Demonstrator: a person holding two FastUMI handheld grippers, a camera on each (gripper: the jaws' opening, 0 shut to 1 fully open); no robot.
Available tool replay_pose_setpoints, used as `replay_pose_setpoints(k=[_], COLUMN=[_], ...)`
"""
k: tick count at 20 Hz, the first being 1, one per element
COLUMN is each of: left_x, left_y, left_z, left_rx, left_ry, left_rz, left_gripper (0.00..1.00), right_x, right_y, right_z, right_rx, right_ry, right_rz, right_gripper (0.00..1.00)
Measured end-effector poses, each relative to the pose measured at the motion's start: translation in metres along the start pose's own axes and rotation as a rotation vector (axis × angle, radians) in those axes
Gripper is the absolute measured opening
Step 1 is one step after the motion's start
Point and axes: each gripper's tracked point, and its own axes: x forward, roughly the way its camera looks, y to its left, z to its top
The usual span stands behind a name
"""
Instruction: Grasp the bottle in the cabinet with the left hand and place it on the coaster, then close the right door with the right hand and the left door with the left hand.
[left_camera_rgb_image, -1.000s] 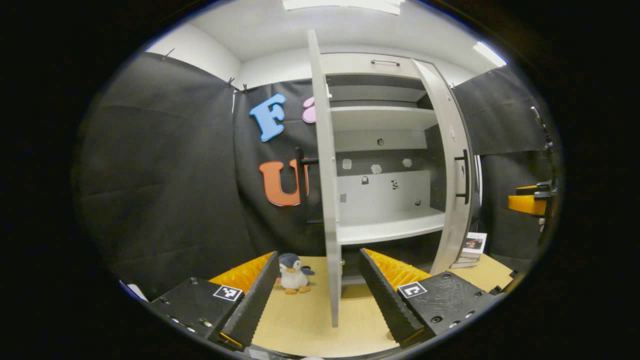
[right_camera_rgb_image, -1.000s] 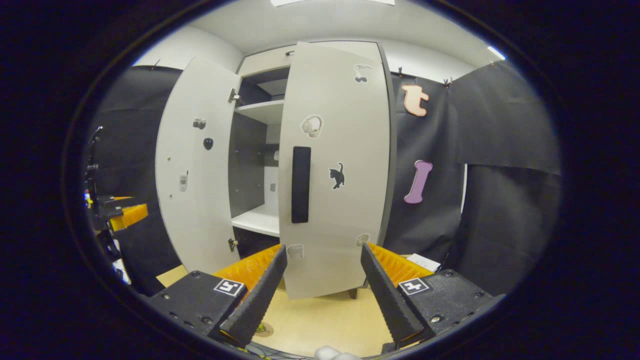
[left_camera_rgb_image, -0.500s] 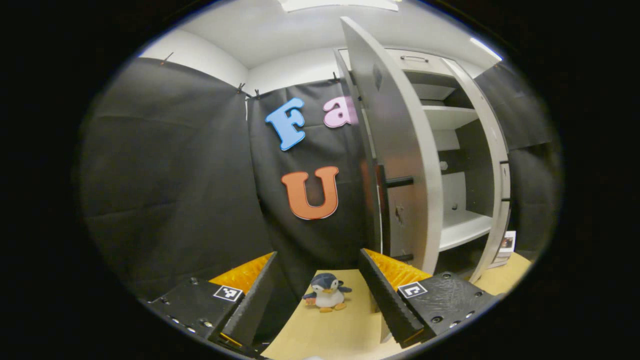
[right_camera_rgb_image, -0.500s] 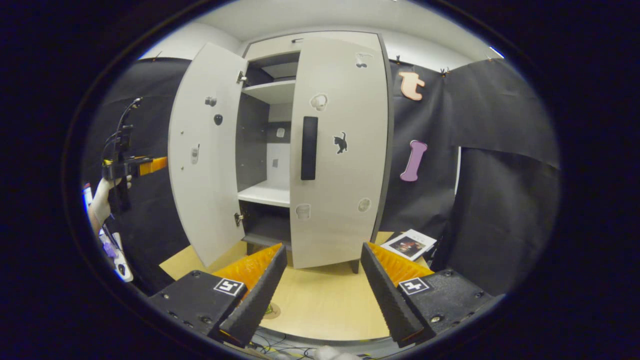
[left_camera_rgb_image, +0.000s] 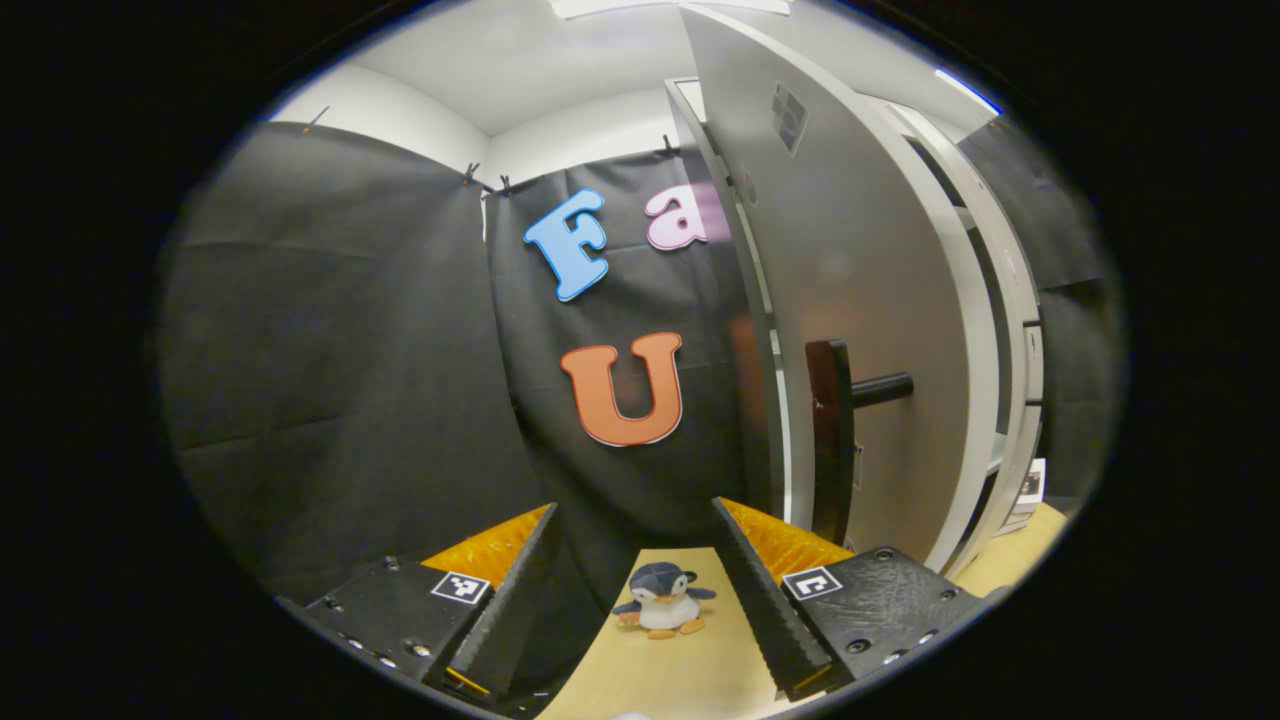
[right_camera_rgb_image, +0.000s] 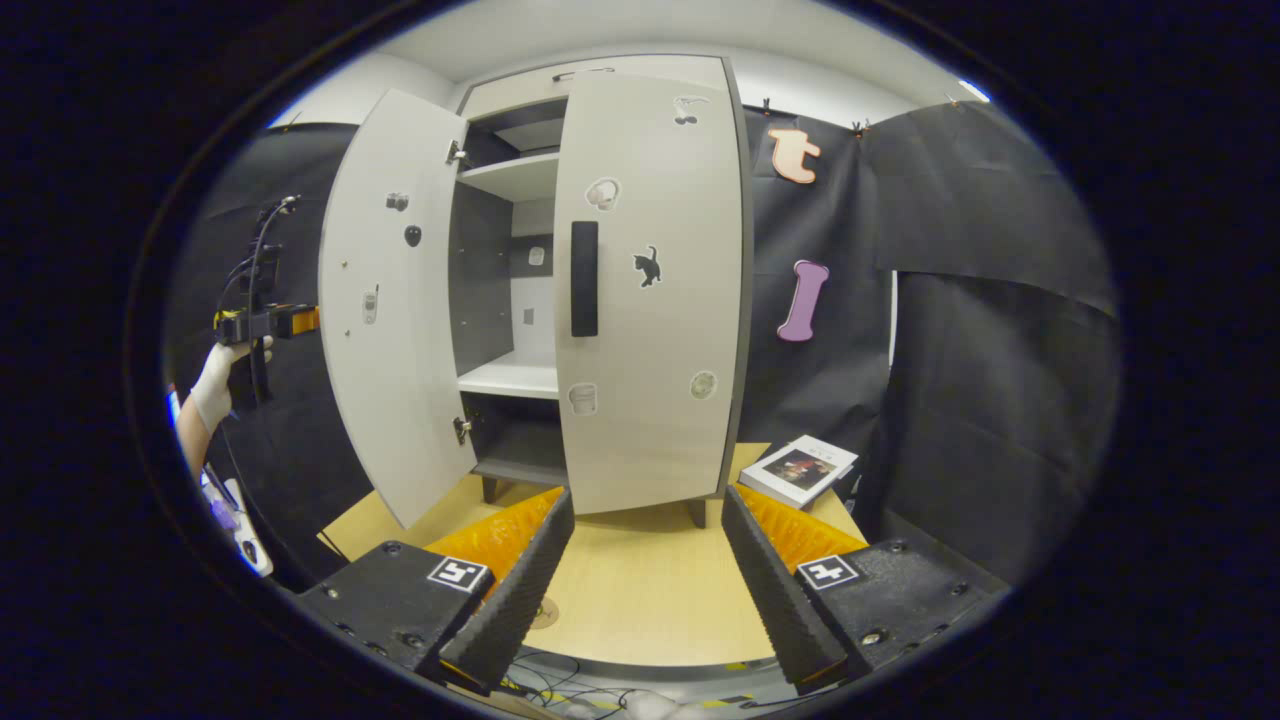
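Observation:
In the right gripper view the white cabinet (right_camera_rgb_image: 600, 90) has its right door (right_camera_rgb_image: 650, 290) swung flat against the front, with a dark handle (right_camera_rgb_image: 584, 278). Its left door (right_camera_rgb_image: 395, 300) stands wide open, inner face showing. My right gripper (right_camera_rgb_image: 647, 495) is open and empty, back from the cabinet over the table. My left gripper (right_camera_rgb_image: 270, 322), held by a gloved hand (right_camera_rgb_image: 215, 385), hovers beyond the left door's outer edge. In the left gripper view my left gripper (left_camera_rgb_image: 635, 510) is open and empty beside the left door's outer face (left_camera_rgb_image: 860, 260), near its black handle (left_camera_rgb_image: 830, 440).
A penguin plush (left_camera_rgb_image: 660, 612) sits on the wooden table (left_camera_rgb_image: 690, 680) below the left gripper. A stack of books (right_camera_rgb_image: 800, 470) lies right of the cabinet. A small round disc (right_camera_rgb_image: 542, 612) lies on the table (right_camera_rgb_image: 640, 600) by my right gripper's left finger. Black cloth walls surround the booth.
The right door has swung shut and my right gripper has backed away from it. My left gripper has moved round to the outer side of the left door, closer to its handle.

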Motion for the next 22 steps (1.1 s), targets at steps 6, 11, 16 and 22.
replay_pose_setpoints(k=[6,11,16,22], left_x=[-0.005,-0.010,-0.015,-0.014], left_y=[-0.016,-0.033,-0.075,-0.111], left_z=[0.001,0.005,0.010,0.016], left_rx=[0.020,0.012,-0.018,-0.025], left_ry=[-0.020,-0.018,-0.022,-0.030], left_rz=[0.013,-0.003,-0.081,-0.146], left_gripper=[0.88,0.86,0.89,0.86], right_x=[0.003,0.007,0.011,0.012], right_y=[-0.003,-0.010,-0.022,-0.037], right_z=[-0.001,0.002,0.004,0.001], right_rx=[-0.006,-0.001,0.004,0.005], right_ry=[0.008,0.002,0.005,0.012], right_rz=[0.009,0.010,0.005,-0.011], right_gripper=[0.97,0.98,0.96,0.96])
